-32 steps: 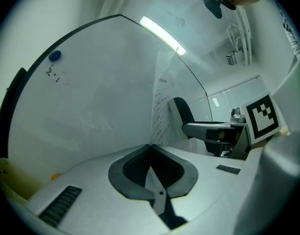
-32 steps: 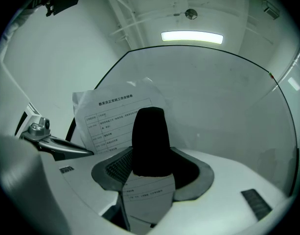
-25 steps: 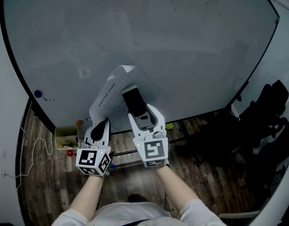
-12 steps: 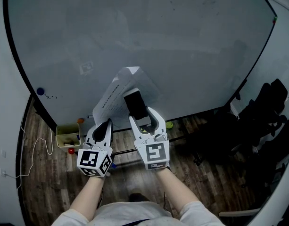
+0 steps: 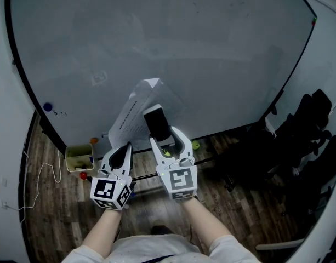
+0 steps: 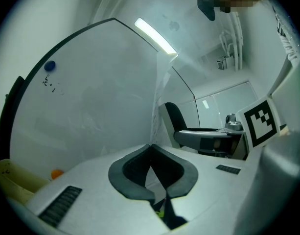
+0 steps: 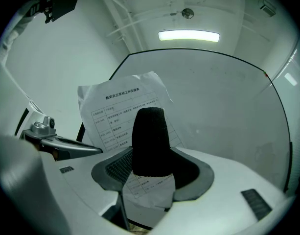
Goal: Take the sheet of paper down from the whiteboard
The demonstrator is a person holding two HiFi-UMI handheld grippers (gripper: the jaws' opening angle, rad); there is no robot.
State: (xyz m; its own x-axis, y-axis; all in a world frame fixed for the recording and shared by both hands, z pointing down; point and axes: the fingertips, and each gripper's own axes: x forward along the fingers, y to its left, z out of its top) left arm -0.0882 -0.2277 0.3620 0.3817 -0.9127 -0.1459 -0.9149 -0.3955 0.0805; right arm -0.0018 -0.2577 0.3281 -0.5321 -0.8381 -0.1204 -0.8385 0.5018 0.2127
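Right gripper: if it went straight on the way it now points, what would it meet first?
Most likely the whiteboard, which lies straight ahead of the right gripper, behind the sheet of paper held in its jaws; the gap is hard to judge.

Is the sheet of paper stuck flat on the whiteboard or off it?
Off it, apparently: the sheet of paper stands pinched in the right tongs, top corner curled away from the whiteboard.

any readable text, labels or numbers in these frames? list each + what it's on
Nothing reads cleanly.
Sheet of paper: printed heading and table in Chinese characters, too small to quote.
Whiteboard: faint scribble, illegible.
Cube on left tool, cube on right tool: square marker patterns, no letters.
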